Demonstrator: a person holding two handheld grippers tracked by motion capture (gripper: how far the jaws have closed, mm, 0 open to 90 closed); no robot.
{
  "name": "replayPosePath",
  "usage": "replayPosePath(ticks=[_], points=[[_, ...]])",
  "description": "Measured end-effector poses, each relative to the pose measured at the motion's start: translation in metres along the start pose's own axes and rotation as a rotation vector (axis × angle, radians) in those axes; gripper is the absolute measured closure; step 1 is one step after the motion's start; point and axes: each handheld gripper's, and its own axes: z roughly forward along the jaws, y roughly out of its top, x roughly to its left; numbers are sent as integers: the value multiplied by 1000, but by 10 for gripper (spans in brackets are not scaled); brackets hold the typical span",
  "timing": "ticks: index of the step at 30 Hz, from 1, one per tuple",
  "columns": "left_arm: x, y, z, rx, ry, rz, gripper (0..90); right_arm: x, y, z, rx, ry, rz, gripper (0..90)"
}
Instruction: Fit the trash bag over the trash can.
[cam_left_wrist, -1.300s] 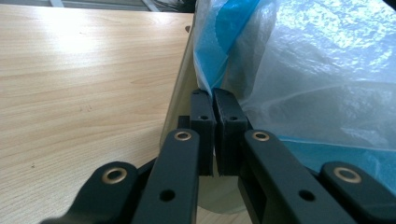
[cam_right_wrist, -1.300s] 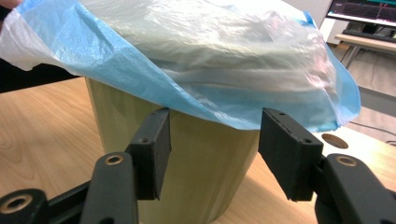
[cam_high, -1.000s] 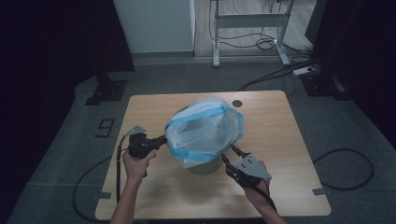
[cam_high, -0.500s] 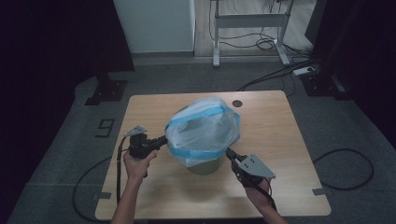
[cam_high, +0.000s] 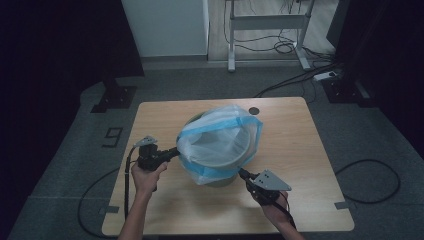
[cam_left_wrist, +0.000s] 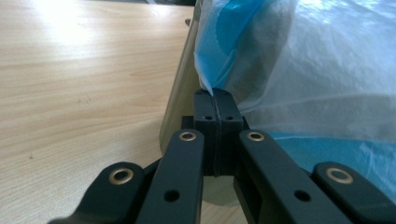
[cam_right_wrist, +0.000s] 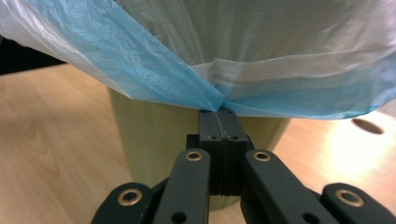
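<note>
A dim room with a grey floor, black drapes at the sides and a white panel at the back surrounds a light wooden table (cam_high: 300, 150), on which a pale green round plastic bin (cam_high: 220, 177) stands near the middle. Over the bin's mouth lies a translucent white plastic liner bag with a blue band along its rim (cam_high: 217, 142), its opening spread wide and tilted toward the person's side, the blue hem folded down outside the bin wall. The left gripper (cam_high: 176, 151), held in a hand (cam_high: 146, 176) at the bin's left side, has its jaws pressed together on the bag's blue edge; in the left gripper view (cam_left_wrist: 216, 100) a thin fold of blue film rises from between the closed pads, right beside the green wall. The right gripper (cam_high: 241, 173), in a hand (cam_high: 272, 204) at the near right of the bin, has just closed, and in the right gripper view (cam_right_wrist: 218, 116) its pads pinch the gathered blue hem just below the bag's overhang, with the bin directly behind. A small dark round hole (cam_high: 254, 110) marks the table beyond the bin. Black cables (cam_high: 370, 170) trail across the floor, and a metal desk frame (cam_high: 265, 22) stands at the far wall.
</note>
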Motion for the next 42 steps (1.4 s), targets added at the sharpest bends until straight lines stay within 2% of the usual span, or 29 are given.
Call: replayPosePath(ticks=[4, 8, 9, 12, 15, 19, 23, 25, 31, 35, 36, 38, 41, 42], points=[[1, -1, 2, 31, 28, 1, 900, -3, -9, 6, 39, 21, 22, 894], [3, -2, 1, 32, 39, -6, 898, -12, -15, 9, 57, 20, 55, 893], [3, -1, -2, 28, 45, -1, 872, -13, -15, 8, 57, 20, 60, 893], [1, 2, -13, -10, 63, 19, 671, -15, -14, 5, 50, 14, 58, 893], [-6, 7, -31, -49, 68, 83, 515, -16, -14, 4, 51, 12, 48, 892], [-19, 18, -44, -95, 63, 159, 415, -16, -12, 3, 50, 14, 47, 892], [-31, 36, -37, -96, 51, 229, 386, -16, -11, 4, 49, 15, 46, 892], [-34, 47, -29, -86, 43, 258, 382, -15, -11, 3, 50, 17, 46, 892], [-32, 80, -1, -38, 11, 304, 406, -15, -11, 3, 48, 23, 54, 892], [-33, 92, 13, 15, -21, 360, 458, -14, -11, 5, 43, 29, 60, 892], [-33, 93, 16, 23, -33, 373, 497, -14, -11, 6, 43, 30, 62, 892], [-34, 94, 19, 37, -32, 388, 583, -15, -10, 6, 40, 32, 63, 892], [-33, 96, 23, 58, -60, 391, 810, -16, -9, 5, 35, 30, 64, 892], [-33, 96, 24, 64, -54, 396, 863, -16, -8, 5, 33, 28, 68, 892]])
